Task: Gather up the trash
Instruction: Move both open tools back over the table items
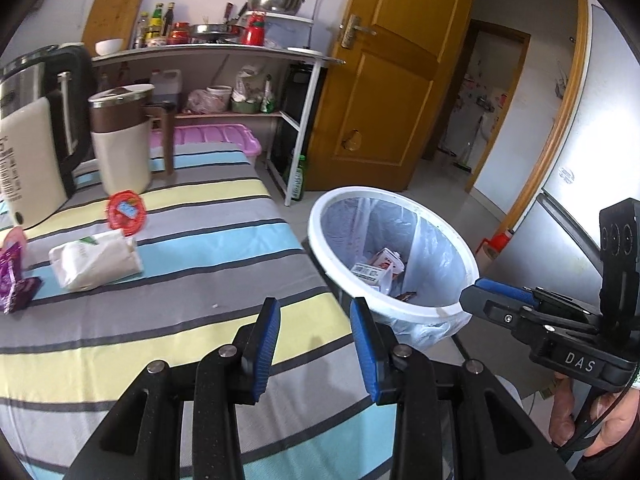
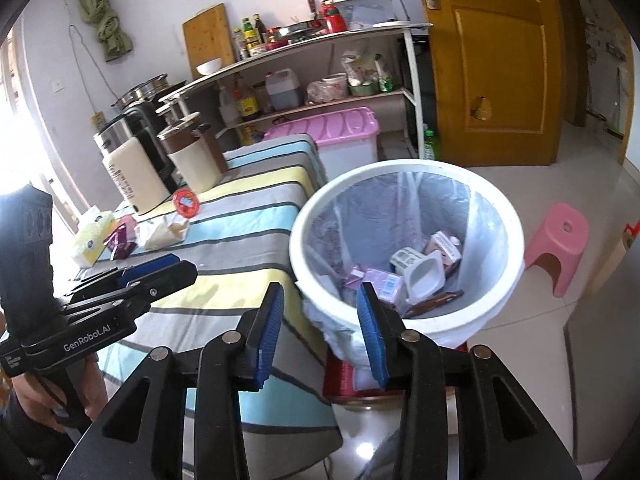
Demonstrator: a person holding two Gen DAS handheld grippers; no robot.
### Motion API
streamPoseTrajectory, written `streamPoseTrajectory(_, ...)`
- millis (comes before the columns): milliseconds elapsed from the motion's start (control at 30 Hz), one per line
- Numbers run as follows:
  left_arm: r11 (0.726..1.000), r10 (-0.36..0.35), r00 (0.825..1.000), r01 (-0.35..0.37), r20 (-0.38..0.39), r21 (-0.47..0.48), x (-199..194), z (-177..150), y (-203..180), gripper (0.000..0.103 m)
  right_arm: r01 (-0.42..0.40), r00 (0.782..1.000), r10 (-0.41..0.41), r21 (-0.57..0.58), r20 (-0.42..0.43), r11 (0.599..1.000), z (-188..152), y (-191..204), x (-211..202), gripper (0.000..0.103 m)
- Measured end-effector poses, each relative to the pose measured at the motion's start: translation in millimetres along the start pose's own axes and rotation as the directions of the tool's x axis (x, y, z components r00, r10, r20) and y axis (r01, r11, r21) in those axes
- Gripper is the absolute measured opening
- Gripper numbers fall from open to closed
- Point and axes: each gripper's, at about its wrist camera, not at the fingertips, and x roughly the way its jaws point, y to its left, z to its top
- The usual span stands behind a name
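A white trash bin with a clear liner stands beside the table and holds cartons and a yogurt cup. On the striped tablecloth lie a crumpled white wrapper, a red round lid and purple wrappers. My left gripper is open and empty over the cloth near the bin; it also shows in the right wrist view. My right gripper is open and empty at the bin's near rim; it also shows in the left wrist view.
Two kettles stand at the table's far end. A yellow tissue pack lies by the wrappers. A shelf with bottles and bowls, a pink storage box, a pink stool and a wooden door surround the table.
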Motion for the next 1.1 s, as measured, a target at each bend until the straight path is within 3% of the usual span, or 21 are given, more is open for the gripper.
streamPoseTrajectory(900,0.991,0.111,0.993,-0.108,0.041,-0.081,-56.5,-36.0,42.3,0.036,-0.087,0.995,0.093,-0.18,0.028,0.98,-21.1,72.7,1.2,0.042)
streamPoseTrajectory(1100,0.983,0.155,0.987,-0.149,0.046,-0.11,-67.3,-44.1,61.2,0.036,-0.123,0.992,0.122,-0.196,-0.018,0.973,-22.7,86.8,13.6,0.047)
